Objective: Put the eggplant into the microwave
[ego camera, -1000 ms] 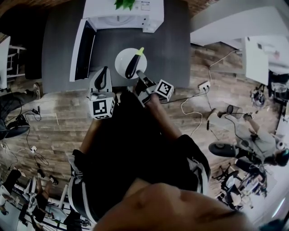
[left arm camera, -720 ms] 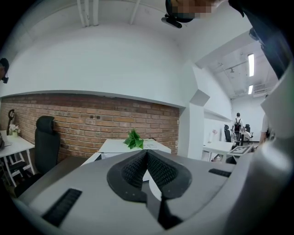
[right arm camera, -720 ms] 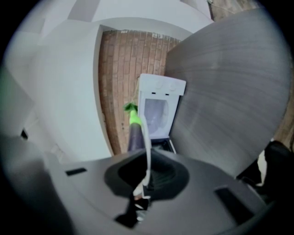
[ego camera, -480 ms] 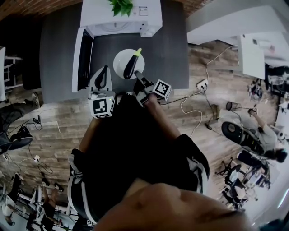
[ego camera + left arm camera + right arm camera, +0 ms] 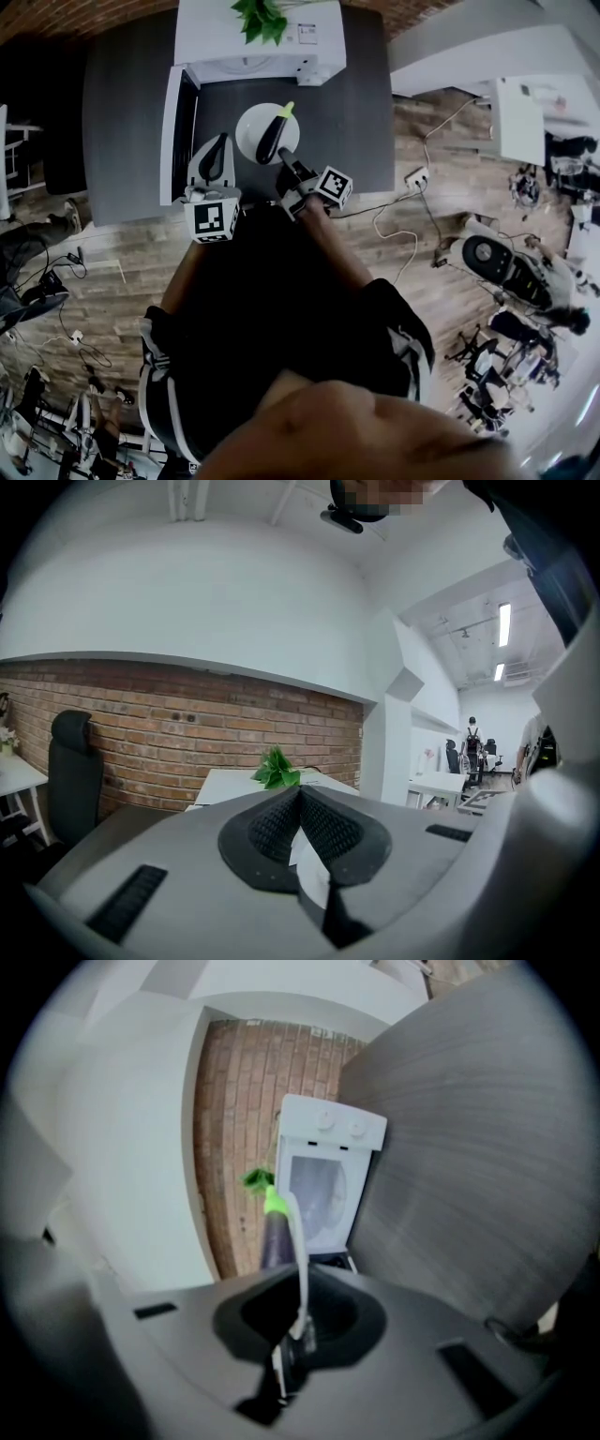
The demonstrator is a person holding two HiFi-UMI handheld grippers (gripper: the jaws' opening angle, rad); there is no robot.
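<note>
Right gripper (image 5: 300, 1324): jaws nearly together, clamped on the thin rim of the round white plate (image 5: 298, 1255). The rim runs edge-on straight out from between the fingers. The gripper is rolled onto its side, so the dark grey table (image 5: 469, 1147) fills the right of its view.

The long dark purple eggplant (image 5: 277, 1237) with a bright green stem lies on the plate, just beyond the fingertips and slightly to their left in this view. Its stem end points away from the fingers, toward the white box-shaped microwave (image 5: 323, 1185), which stands well past the fingertips, straight ahead.

Head view: the right gripper (image 5: 284, 155) has its fingertips at the near edge of the plate (image 5: 249, 127). The eggplant (image 5: 273, 139) lies slanted across the plate, dark end just ahead of the fingertips. It is on the plate, not inside the microwave (image 5: 253, 37). The microwave's door (image 5: 180, 131) is swung open, to the left of the left gripper's fingers.

Left gripper (image 5: 300, 794): ribbed black pads (image 5: 267, 827) meet at their tips with nothing between them. A sliver of gap shows lower down only. In the head view the left gripper (image 5: 217, 142) is over the table (image 5: 352, 112), fingertips near the plate's left edge and not gripping it.

A green leafy plant (image 5: 277, 769) sits on top of the microwave, beyond the left fingertips. A red brick wall (image 5: 187, 733) stands behind it.
</note>
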